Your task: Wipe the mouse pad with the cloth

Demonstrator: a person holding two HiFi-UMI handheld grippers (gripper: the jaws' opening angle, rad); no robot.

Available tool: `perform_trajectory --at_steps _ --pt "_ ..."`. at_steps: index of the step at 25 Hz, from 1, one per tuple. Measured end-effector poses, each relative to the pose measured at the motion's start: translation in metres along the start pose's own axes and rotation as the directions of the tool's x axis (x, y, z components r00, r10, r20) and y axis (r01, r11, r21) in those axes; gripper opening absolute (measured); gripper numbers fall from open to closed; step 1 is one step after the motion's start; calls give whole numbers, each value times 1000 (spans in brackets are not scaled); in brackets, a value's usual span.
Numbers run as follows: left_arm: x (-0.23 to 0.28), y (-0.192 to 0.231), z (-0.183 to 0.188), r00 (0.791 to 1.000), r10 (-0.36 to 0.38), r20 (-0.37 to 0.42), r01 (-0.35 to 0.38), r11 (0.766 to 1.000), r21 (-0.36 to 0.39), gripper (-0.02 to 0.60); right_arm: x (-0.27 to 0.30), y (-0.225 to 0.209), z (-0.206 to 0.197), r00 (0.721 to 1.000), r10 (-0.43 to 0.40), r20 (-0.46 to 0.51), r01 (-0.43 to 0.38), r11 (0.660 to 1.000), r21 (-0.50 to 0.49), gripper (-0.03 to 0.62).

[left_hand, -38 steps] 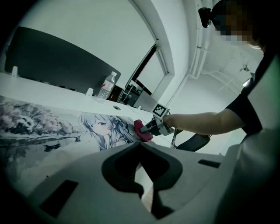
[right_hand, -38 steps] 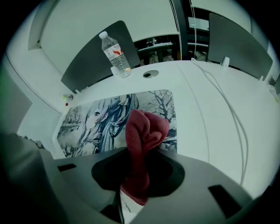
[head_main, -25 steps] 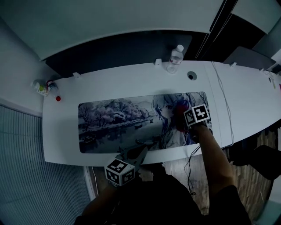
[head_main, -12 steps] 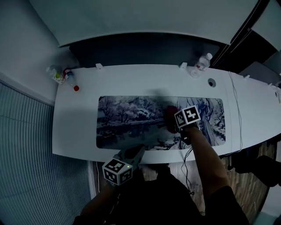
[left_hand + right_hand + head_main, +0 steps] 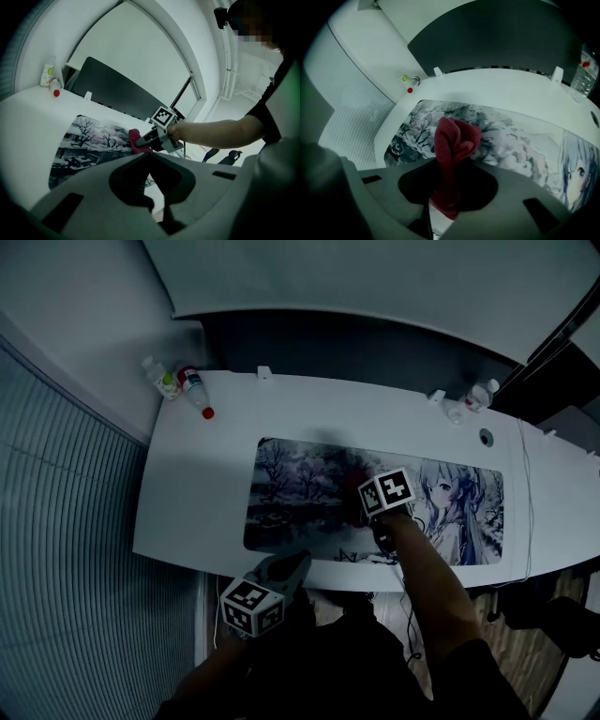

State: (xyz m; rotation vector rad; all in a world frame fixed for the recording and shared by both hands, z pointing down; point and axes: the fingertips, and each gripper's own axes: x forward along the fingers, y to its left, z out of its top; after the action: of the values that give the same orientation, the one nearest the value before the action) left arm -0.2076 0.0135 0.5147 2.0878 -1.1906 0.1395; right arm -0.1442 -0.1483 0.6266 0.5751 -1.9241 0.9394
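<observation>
1. Right gripper [image 5: 450,165] is pinching the red cloth [image 5: 455,135]. The cloth bunches up out of the jaws, and its front end looks pressed onto the mouse pad [image 5: 511,136].
2. What changed: a second ago the cloth was at the right end of the pad, over the printed figure. It has swept left and now sits about mid-pad, just left of the printed face [image 5: 433,486].
3. Judgement: we're mid-stroke. The right part has had one pass. The tree print [image 5: 291,470] on the left part is still ahead of the cloth.
4. I can't tell from here whether the far and near strips of the pad are covered. They probably need more passes.
5. Left gripper [image 5: 147,157] has its jaws pressed together with nothing in them. It is parked off the near edge of the desk [image 5: 206,484], well apart from the pad, same as before.
6. The pad lies flat along the desk and nothing is pinning it. The risk is that it drags left with the stroke, and the idle left gripper could hold it down.
7. Small bottles [image 5: 178,382] at the far left corner and the water bottle [image 5: 480,395] at far right are both off the pad and out of the stroke path.
</observation>
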Motion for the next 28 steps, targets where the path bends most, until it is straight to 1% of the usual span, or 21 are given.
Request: perform_trajectory --at_steps 5,11,17,21,28 --pt "-30 29 3 999 29 19 -29 1000 3 6 32 56 21 999 33 -11 -34 998 -54 110" --pt "-63 58 7 996 73 57 -72 997 -12 6 63 111 39 997 71 -19 -72 993 -89 110" --pt "-85 82 4 991 112 77 -109 993 -50 6 90 159 51 994 102 -44 -107 984 -143 110" --pt "-88 89 9 989 121 88 -116 991 -59 6 95 170 55 993 107 -52 -114 980 -164 110" --pt "-80 90 11 992 102 80 -97 993 -62 6 95 171 55 990 131 -55 -137 980 -146 110"
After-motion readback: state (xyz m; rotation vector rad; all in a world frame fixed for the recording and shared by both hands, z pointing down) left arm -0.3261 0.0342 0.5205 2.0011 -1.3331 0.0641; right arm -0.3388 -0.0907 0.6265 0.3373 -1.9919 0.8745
